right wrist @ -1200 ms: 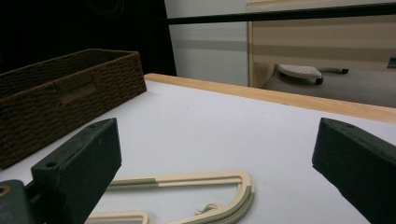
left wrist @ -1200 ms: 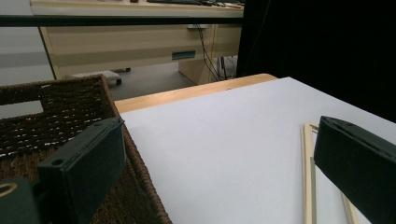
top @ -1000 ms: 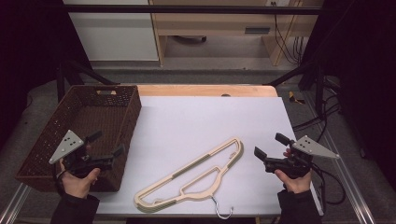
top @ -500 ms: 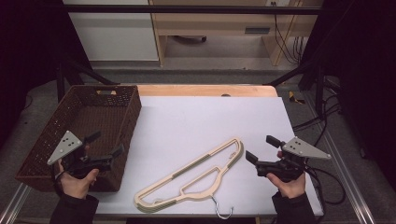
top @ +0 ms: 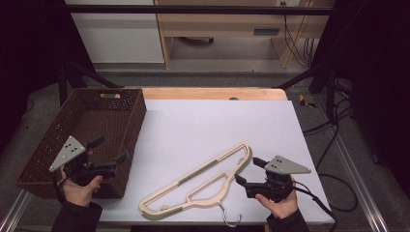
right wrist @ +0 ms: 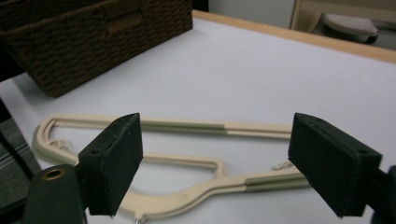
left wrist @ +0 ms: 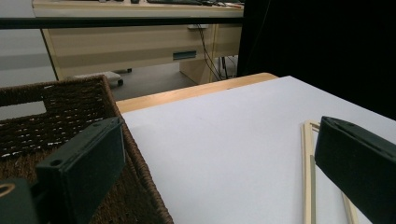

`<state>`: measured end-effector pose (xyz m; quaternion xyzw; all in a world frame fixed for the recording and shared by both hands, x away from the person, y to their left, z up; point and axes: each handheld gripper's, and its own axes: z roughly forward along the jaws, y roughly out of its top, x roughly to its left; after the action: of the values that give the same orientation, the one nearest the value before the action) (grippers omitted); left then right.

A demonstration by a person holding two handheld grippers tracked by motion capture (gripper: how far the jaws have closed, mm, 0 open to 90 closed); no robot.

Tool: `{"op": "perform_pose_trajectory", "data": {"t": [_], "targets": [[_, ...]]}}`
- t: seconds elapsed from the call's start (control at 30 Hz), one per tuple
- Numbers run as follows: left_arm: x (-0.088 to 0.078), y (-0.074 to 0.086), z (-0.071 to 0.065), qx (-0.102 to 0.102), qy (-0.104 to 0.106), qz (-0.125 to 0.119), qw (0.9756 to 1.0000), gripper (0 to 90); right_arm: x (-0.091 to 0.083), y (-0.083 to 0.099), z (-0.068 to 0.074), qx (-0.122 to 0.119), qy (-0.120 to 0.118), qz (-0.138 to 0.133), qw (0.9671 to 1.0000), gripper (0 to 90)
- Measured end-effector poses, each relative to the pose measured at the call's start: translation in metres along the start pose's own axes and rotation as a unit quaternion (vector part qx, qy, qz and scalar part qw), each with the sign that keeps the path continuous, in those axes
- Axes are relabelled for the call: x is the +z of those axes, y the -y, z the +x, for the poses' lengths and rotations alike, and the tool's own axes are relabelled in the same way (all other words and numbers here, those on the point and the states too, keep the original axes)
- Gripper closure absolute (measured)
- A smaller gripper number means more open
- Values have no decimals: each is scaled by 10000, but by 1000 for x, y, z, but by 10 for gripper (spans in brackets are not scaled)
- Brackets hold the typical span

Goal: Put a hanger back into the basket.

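A cream-coloured plastic clothes hanger with a silver metal hook [top: 203, 181] lies flat on the white table top [top: 212, 125]. It looks like two or more thin hangers stacked one on the other. Its long straight bar runs diagonally, and dark grey-green strips sit on the bar and on the curved shoulder arm. The hook points to the near edge of the table top.

The brown woven wicker basket [top: 84, 130] is the landmark. The hanger is to the right of the basket, near it but not touching. Its lower end is closer to the basket and its upper end goes away from it.

The right gripper [top: 246, 171] is on the far side of the hanger from the basket, just beside the shoulder arm. In the right gripper view [right wrist: 219, 168] the two black jaws stand wide, one on each side of the hanger's arm, and they do not press it. These jaws have just been closing a little.

The left gripper [top: 111, 150] hangs over the near right corner of the basket. Its jaws stand wide apart with nothing between them.
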<state>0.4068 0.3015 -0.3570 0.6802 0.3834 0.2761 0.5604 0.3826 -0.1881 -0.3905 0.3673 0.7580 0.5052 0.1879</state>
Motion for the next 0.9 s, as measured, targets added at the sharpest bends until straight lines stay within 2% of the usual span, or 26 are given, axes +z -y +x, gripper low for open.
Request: {"op": "perform_pose_trajectory", "data": {"t": [0.1,0.17,0.37,0.63,0.83,0.9], "targets": [[0,0,-1,37,19,5,10000,17,4,7,8,11,-117,185,9998,185],[2,0,-3,28,31,3,10000,17,7,11,12,-15,-73,286,9996,189],[5,0,-7,116,76,82,9999,17,21,24,23,-1,-273,644,9976,241],[6,1,-10,79,102,73,9999,17,36,40,33,10,-446,1036,9936,335],[10,3,-13,142,133,161,9997,17,40,50,39,15,-480,1284,9906,412],[11,3,-13,175,124,190,9996,17,42,52,41,29,-562,1370,9890,435]]}}
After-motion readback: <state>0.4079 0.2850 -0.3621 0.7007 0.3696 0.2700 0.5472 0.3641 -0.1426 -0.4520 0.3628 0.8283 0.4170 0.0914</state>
